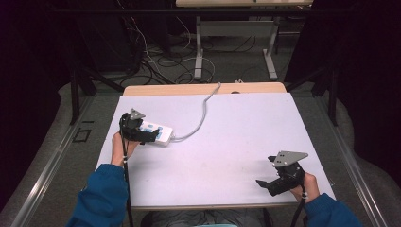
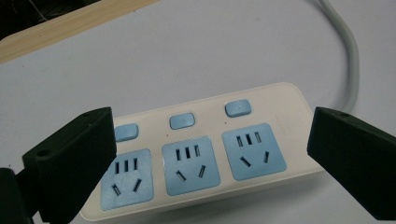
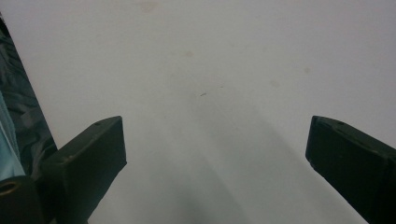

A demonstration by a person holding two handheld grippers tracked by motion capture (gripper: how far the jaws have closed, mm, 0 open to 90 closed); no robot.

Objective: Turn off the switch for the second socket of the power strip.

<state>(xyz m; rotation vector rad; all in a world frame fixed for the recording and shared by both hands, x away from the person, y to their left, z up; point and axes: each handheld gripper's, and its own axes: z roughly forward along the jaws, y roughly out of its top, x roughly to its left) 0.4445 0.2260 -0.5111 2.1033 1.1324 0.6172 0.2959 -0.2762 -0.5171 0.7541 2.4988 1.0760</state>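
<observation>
Left gripper view showed the power strip (image 2: 201, 154) lying crosswise between the left gripper's (image 2: 210, 158) spread fingers, which straddled its long axis from either end. The right gripper (image 1: 279, 182), fingers also spread and empty, sat well apart at the tabletop's (image 1: 227, 142) near right corner.

Power strip (image 2: 205, 154): glossy white plastic casing, smooth; socket faces and buttons matt pale-blue plastic. Its cable (image 2: 348, 60): smooth grey sheath, rubbery look. Left gripper (image 2: 205, 163) jaws: matt black plastic, faintly grainy. Table (image 1: 236, 137): matt white sheet, light stains; bare wood strip at far edge. Sleeve (image 1: 101, 198): blue cloth.
</observation>
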